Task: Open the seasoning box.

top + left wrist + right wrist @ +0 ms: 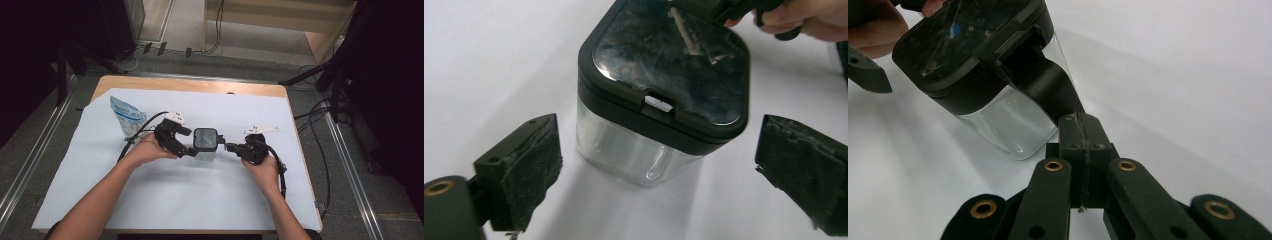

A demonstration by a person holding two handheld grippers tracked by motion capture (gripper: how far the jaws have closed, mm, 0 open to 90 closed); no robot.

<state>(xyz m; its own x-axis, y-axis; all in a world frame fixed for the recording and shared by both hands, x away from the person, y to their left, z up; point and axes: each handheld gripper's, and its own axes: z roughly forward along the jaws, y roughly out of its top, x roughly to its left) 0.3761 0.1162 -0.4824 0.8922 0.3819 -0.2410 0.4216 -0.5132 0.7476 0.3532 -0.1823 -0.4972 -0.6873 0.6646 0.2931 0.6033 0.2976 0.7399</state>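
A clear square container (205, 143) with a black lid stands at the middle of the white sheet. My left gripper (190, 141) is on its left side, and in the left gripper view (659, 131) the jaws stand open on either side of the container (644, 150), with both pads apart from it. The lid (674, 55) is down, latch facing me. From the right, my right gripper (228, 146) is shut on the black handle (1048, 87) that runs down the container's (1008, 122) side, its closed tips (1081, 125) clamped on the handle's lower end.
A blue-printed plastic bag (125, 115) lies at the back left of the white sheet (200, 200), just behind my left hand. The sheet covers a wooden table (190, 84). Cables trail from both grippers. Dark stands flank the table.
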